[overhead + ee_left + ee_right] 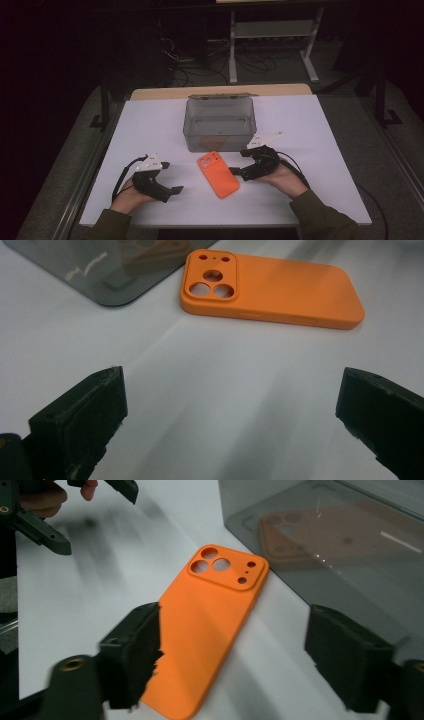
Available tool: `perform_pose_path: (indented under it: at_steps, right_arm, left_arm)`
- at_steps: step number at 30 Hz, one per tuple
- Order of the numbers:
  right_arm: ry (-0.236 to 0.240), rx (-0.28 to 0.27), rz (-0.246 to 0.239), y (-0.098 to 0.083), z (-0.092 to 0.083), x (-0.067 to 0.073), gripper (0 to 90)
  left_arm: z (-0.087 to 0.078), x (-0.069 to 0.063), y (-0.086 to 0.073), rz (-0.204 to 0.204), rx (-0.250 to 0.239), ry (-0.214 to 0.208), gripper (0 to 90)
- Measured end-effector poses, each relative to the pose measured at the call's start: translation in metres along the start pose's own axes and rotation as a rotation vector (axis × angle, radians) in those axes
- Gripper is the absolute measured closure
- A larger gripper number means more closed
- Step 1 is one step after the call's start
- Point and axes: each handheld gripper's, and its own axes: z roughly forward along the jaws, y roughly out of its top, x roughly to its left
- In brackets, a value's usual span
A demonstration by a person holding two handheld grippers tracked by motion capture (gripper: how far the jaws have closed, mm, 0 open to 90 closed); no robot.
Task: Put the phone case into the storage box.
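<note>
An orange phone case (218, 175) lies back up on the white table (310, 150), camera cut-outs toward the box. My right gripper (239, 162) is at its right edge, jaws open. In the right gripper view the case (210, 625) runs between the spread jaws of that gripper (235, 630), one jaw over its long edge, the pads not pressing on it. My left gripper (171, 177) rests open on the table left of the case. In the left gripper view the case (280, 287) lies beyond my gripper (230, 410), with bare table between.
A smoky clear plastic box (220, 122) stands just behind the case, lid off. An orange-tan shape shows through its wall (340, 540); I cannot tell whether it is a second case or a reflection. Dark floor, cables and a white frame lie beyond the table.
</note>
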Motion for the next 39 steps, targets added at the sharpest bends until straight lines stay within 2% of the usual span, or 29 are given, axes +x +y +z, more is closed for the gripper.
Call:
perform_pose_path:
  at_steps: [4, 5, 6, 9, 11, 12, 13, 16, 23, 39]
  right_arm:
    - [0.025, 0.023, -0.007, 0.002, 0.005, 0.004, 37.7]
    - [0.034, 0.037, -0.016, 0.003, 0.007, 0.007, 43.6]
    - [0.034, 0.037, -0.016, 0.003, 0.007, 0.007, 43.6]
    - [0.053, 0.058, -0.026, 0.004, 0.012, 0.011, 51.3]
    - [0.067, 0.072, -0.038, 0.005, 0.015, 0.014, 58.0]
    - [0.081, 0.082, -0.045, 0.006, 0.018, 0.017, 64.4]
    - [0.081, 0.082, -0.045, 0.006, 0.018, 0.017, 64.4]
    - [0.110, 0.103, -0.060, 0.008, 0.025, 0.022, 73.5]
    - [0.156, 0.151, -0.093, 0.009, 0.038, 0.032, 88.0]
    - [0.230, 0.245, -0.182, 0.007, 0.063, 0.061, 88.4]
  left_arm:
    - [0.000, 0.000, 0.000, 0.002, 0.001, 0.000, 0.0]
    - [0.000, 0.000, 0.000, 0.002, 0.001, 0.000, 0.0]
    - [0.000, 0.000, 0.000, 0.002, 0.002, 0.000, 0.0]
    - [0.000, 0.000, 0.000, 0.001, 0.001, 0.000, 0.0]
    - [0.000, 0.000, 0.000, 0.001, 0.001, 0.000, 0.0]
    - [0.000, 0.000, 0.000, 0.002, 0.002, 0.000, 0.0]
    - [0.000, 0.000, 0.000, 0.002, 0.002, 0.000, 0.0]
    - [0.000, 0.000, 0.000, 0.003, 0.003, 0.000, 0.0]
    - [0.000, 0.000, 0.000, 0.003, 0.004, 0.001, 0.0]
    - [0.000, 0.000, 0.000, 0.006, 0.005, 0.002, 0.0]
